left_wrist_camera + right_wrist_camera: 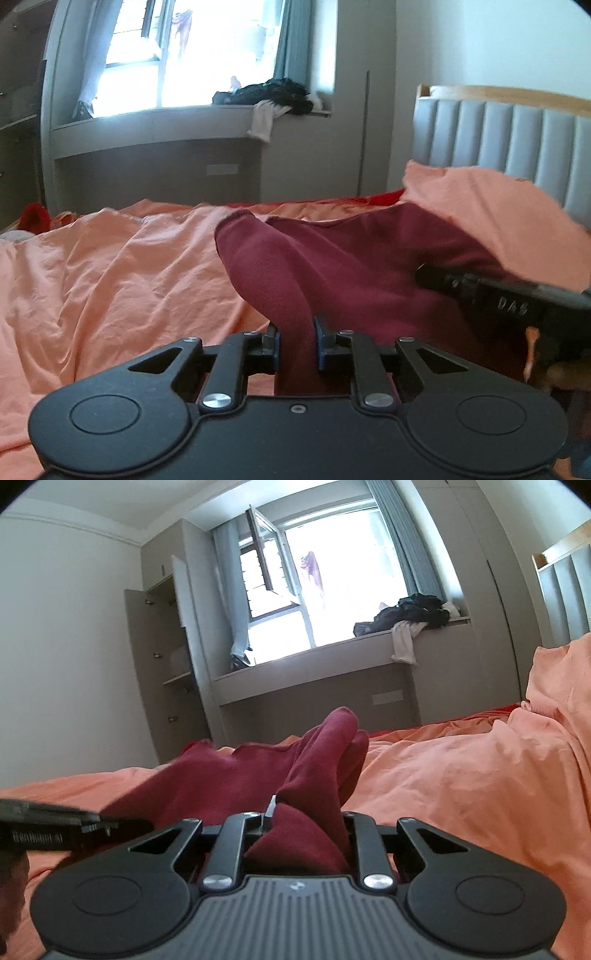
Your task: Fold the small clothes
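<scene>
**Both grippers clamp maroon garment above orange bedding**

Now, from my remote seat, I see the left gripper (295, 338) at the bottom centre of its frame, its jaws narrowed onto a bunched fold of the maroon garment (332, 258), which rises from between the blue-edged pads and spreads toward the centre right. My right gripper (306, 825) sits bottom centre of its own frame, pinched likewise on a peaked fold of the same garment (295, 771); the cloth hides its right fingertip. Each tool shows in the other's view: the right gripper (509, 299) enters from the right edge of the left wrist frame, against the maroon cloth, and the left gripper (55, 830) enters from the lower left edge of the right wrist frame.

The garment lies over a rumpled orange sheet (110, 266) that fills the lower half of both frames. A padded grey headboard (517, 140) stands at the upper right of the left wrist view. Behind, a bright window (332, 572) sits top centre in the right wrist view, with a dark clothes pile (406, 613) on its sill and a pale cloth hanging over the edge. An open wardrobe (159, 657) stands at centre left.
</scene>
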`<state>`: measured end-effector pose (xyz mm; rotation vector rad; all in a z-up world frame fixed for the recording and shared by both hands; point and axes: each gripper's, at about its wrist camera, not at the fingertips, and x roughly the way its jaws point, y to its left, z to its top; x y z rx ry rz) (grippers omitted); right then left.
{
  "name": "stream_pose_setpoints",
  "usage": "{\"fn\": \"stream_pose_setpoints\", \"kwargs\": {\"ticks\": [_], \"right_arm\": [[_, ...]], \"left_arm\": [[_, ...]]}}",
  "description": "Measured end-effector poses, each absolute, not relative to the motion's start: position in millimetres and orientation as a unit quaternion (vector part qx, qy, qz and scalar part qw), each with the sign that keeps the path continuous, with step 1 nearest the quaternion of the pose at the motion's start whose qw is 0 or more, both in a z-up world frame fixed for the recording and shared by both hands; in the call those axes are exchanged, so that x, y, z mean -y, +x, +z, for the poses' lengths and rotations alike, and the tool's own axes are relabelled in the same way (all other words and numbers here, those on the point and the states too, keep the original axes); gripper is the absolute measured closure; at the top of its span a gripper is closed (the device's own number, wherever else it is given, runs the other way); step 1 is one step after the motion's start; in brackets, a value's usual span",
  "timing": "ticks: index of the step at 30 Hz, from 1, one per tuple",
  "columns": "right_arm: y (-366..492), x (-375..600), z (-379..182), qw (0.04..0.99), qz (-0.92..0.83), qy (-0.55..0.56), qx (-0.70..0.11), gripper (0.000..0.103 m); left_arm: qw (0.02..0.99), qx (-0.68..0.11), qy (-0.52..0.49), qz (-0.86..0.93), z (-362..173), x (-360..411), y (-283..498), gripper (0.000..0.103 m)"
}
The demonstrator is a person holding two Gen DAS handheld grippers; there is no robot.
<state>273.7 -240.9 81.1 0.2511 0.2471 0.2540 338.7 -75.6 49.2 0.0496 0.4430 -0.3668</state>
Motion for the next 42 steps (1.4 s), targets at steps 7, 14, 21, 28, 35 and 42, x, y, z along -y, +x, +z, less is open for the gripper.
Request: {"fn": "stream_pose_setpoints", "kwargs": {"ticks": [7, 14, 21, 28, 35, 42], "right_arm": [[309, 243, 52, 0.971, 0.103, 0.119, -0.178, 0.081], [305, 245, 51, 0.972, 0.098, 0.112, -0.183, 0.058], [293, 250, 53, 0.975, 0.085, 0.100, -0.182, 0.022], [269, 250, 56, 0.978, 0.077, 0.071, -0.179, 0.000], [233, 243, 58, 0.981, 0.090, 0.010, -0.170, 0.000], [210, 227, 62, 0.983, 0.055, -0.062, -0.163, 0.000]], "left_arm": [[0.955, -0.260, -0.018, -0.142, 13, 72, 360, 0.075], [0.965, -0.245, 0.005, -0.090, 16, 76, 347, 0.045], [0.971, -0.233, 0.009, -0.047, 21, 80, 330, 0.020], [0.974, -0.224, -0.007, -0.030, 26, 81, 311, 0.013], [0.977, -0.210, 0.008, -0.040, 29, 87, 286, 0.008], [0.978, -0.204, 0.029, -0.033, 32, 91, 268, 0.007]]}}
